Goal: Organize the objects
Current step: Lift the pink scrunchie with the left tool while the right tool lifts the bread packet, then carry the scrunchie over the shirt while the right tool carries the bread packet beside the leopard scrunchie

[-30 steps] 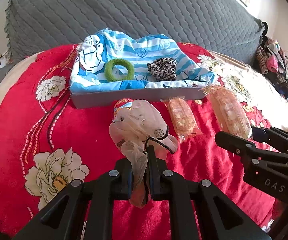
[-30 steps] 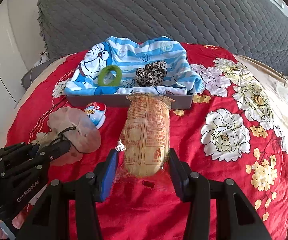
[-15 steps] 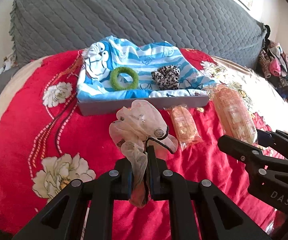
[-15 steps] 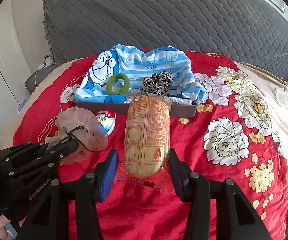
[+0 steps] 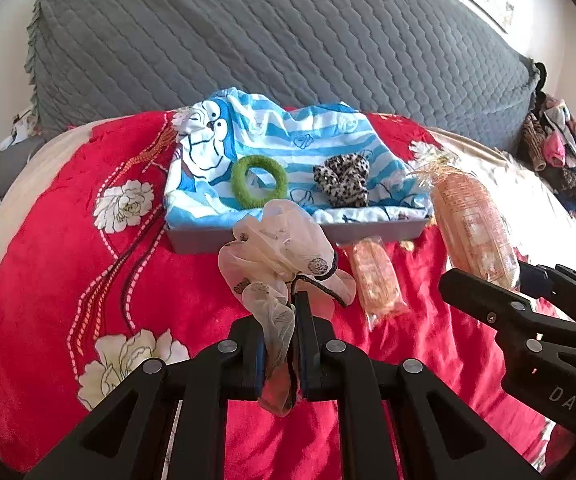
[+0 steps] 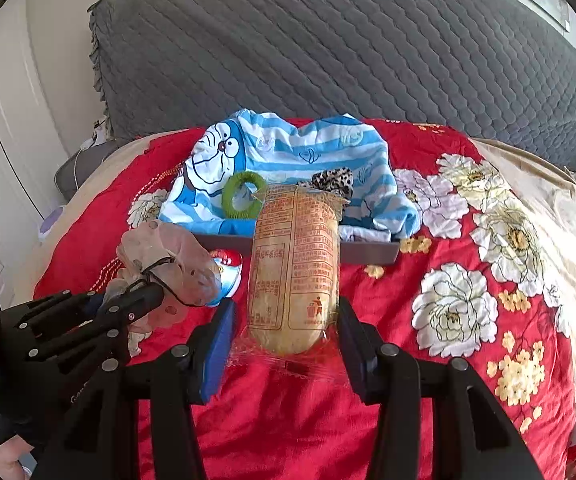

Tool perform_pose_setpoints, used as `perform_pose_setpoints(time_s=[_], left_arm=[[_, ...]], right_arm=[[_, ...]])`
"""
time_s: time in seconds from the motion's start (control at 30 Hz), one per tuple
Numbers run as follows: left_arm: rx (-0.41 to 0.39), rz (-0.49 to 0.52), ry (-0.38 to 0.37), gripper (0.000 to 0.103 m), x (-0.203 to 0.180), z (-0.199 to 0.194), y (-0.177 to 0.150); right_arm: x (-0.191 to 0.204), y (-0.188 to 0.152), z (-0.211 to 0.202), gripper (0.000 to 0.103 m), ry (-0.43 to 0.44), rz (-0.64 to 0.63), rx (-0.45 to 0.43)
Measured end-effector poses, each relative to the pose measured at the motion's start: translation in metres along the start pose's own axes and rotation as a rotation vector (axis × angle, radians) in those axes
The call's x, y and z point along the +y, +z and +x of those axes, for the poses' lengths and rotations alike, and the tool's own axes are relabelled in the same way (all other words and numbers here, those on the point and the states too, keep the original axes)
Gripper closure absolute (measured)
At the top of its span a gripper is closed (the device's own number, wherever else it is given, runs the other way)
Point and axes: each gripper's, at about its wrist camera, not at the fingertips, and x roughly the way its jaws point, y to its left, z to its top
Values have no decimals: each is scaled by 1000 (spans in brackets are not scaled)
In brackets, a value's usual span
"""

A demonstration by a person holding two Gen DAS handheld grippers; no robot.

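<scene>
Now carrying to tray (image 5: 248,240): left gripper (image 5: 280,344) fingers clamped on sheer scrunchie (image 5: 280,248) above red bed; right gripper (image 6: 284,344) fingers wide around bread packet (image 6: 294,264). Next probably: lowering scrunchie beside green scrunchie (image 5: 259,181).

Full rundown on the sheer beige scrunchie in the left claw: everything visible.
The sheer beige scrunchie is a gauzy, translucent, ruffled fabric loop with small dark leopard-like spots and a thin black elastic cord looped round it. The left claw is shut on a hanging fold of it, the rest billowing up and forward past the fingertips. It is held above the red floral blanket, just in front of the grey tray. In the right wrist view it partly hides a red-and-blue cartoon item.
</scene>
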Motion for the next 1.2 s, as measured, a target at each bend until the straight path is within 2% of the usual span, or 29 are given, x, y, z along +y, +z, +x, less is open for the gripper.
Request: perform_pose_setpoints(time_s=[0.6,1.2], left_arm=[[-41,4,15,91,11,13,44],[-30,-2,6,91,19,56,82]], right_arm=[[0,39,21,53,-2,-8,-17],[-3,79,74,53,-16,-38,25]])
